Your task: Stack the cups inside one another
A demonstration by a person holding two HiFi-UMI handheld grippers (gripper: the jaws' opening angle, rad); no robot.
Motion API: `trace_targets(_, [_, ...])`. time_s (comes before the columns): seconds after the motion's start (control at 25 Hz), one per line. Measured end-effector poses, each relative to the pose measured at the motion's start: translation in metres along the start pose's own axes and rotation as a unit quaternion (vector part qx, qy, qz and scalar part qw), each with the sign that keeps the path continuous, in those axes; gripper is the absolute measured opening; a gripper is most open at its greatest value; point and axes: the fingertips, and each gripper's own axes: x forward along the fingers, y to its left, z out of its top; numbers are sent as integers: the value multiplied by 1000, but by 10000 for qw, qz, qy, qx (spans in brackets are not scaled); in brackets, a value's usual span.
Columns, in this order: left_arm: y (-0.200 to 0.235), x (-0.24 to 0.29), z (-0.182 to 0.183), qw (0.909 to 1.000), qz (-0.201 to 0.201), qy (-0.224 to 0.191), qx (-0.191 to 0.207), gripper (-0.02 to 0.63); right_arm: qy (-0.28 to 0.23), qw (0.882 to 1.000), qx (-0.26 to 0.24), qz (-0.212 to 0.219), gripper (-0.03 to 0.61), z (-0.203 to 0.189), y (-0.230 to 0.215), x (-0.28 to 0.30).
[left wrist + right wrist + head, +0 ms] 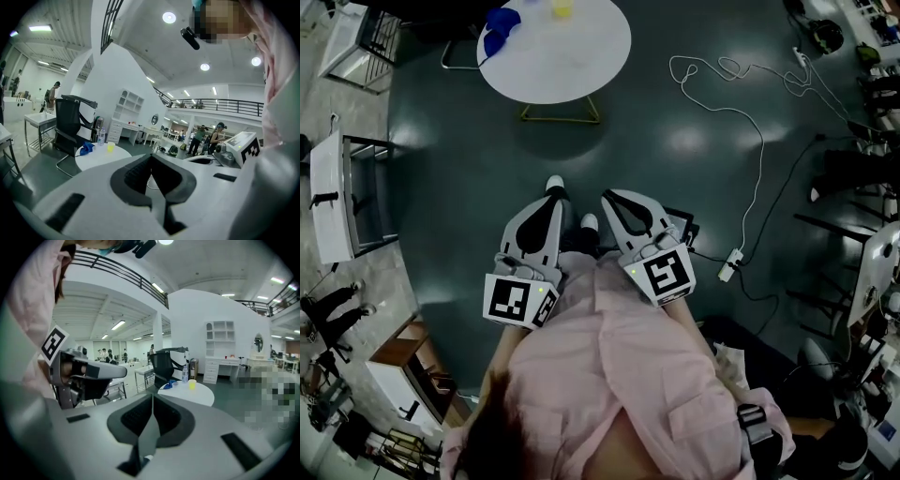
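Table: round white table stands well ahead of the person across the dark floor; the task's things sit on its far side.
Left gripper: left gripper is held low in front of the body, its jaws pressed together with nothing between them.
Right gripper: right gripper is beside the left one, its jaws likewise closed on nothing.
Water bottle: clear water bottle stands upright near the table's back edge.
Blue item: blue shape lies just beside the bottle; too small to tell whether it is cups or cloth.
Yellow cup: small yellow cup stands upright and apart from the blue shape, out of reach of both grippers.
Handling: the cup is probably thin plastic, so very light, easy to tip, smooth-walled and likely to dent under a hard squeeze.
Hold point: a gentle pinch across the rim, or on the upper wall, should suit nesting; the jaws must open first.
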Motion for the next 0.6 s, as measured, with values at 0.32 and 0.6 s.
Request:
trace_targets(0.32, [63,33,43,9998,-153,5,148,18,-601,9909,1017,-652,32,37,-53,42])
trace_targets(0.6, [101,50,61,9988,-338,58,355,18,-677,9869,1162,-890,32,54,-63,80])
